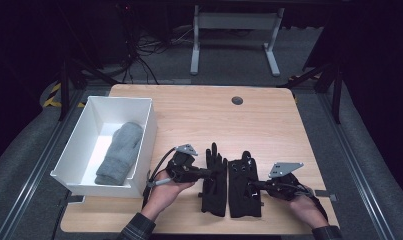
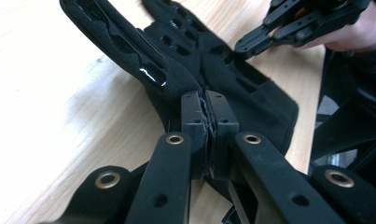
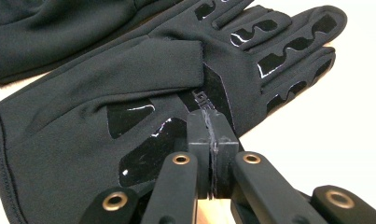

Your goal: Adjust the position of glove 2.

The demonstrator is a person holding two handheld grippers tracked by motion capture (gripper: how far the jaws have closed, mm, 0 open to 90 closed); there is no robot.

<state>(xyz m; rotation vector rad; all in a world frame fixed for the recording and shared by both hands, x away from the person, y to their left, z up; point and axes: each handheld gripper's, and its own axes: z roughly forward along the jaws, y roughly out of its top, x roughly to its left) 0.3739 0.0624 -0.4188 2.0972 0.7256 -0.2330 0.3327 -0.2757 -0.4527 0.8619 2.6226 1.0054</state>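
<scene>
Between your jaws, the left gripper (image 1: pixel 205 173) pinches a black glove (image 1: pixel 214 182), matte cloth with glossy black wavy strips along the fingers. Just off your right gripper (image 1: pixel 250 186), the second glove (image 1: pixel 244 190) is the same black, with shiny black patches on the palm and slotted glossy bands on its fingers. Both tools are black, with brass-coloured rivets on the jaw links and a grey three-cornered plate on top. Under them, the table (image 1: pixel 199 115) is pale wood with a fine grain. To your left gripper's outer side, the bin (image 1: pixel 76 155) is plain white, and the mitten (image 1: pixel 120 152) in it is plain grey.
</scene>
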